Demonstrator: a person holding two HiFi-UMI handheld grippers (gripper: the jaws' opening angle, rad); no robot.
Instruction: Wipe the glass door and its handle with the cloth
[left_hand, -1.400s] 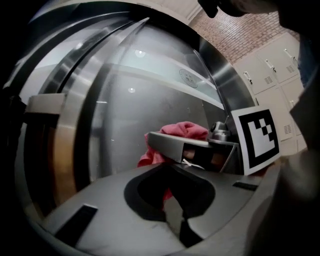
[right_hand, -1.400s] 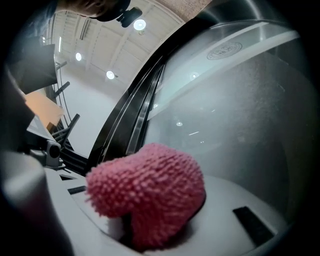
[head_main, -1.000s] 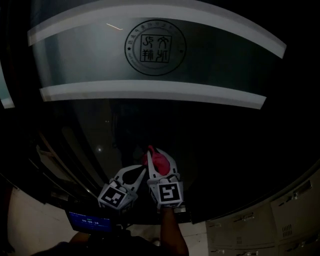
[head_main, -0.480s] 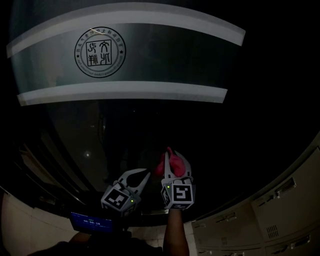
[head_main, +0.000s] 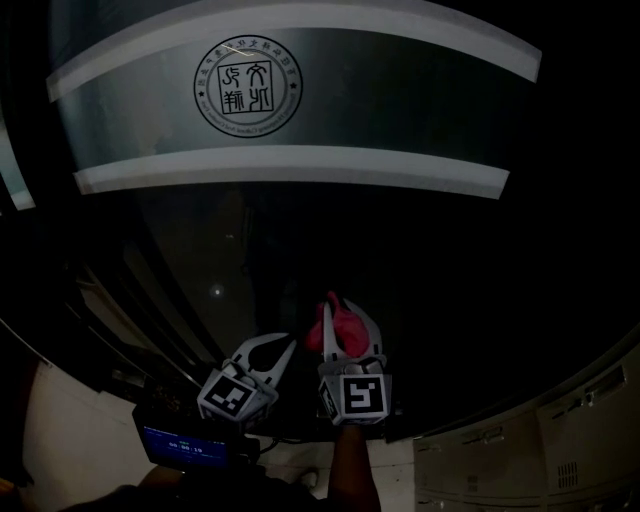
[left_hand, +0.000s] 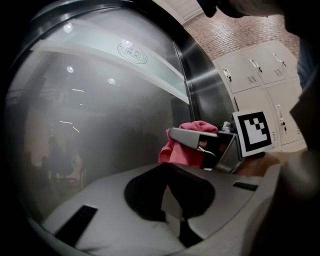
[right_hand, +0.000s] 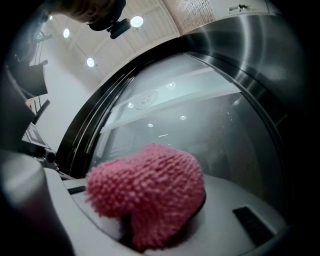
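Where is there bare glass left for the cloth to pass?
The glass door is bare across the dark stretch below the lower frosted stripe, above and to the right of the right claw, which holds the pink cloth. It is crowded at bottom centre, where the shut, empty left claw sits close beside the right one.

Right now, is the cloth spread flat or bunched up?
Bunched: the cloth is a wad clamped in the right hand-held gripper.

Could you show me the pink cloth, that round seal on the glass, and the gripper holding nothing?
pink cloth (right_hand: 150, 192), right gripper view, its fluffy middle.
round seal (head_main: 247, 86), head view, centre of the emblem.
left gripper (head_main: 289, 344), head view, at its empty jaw tips.
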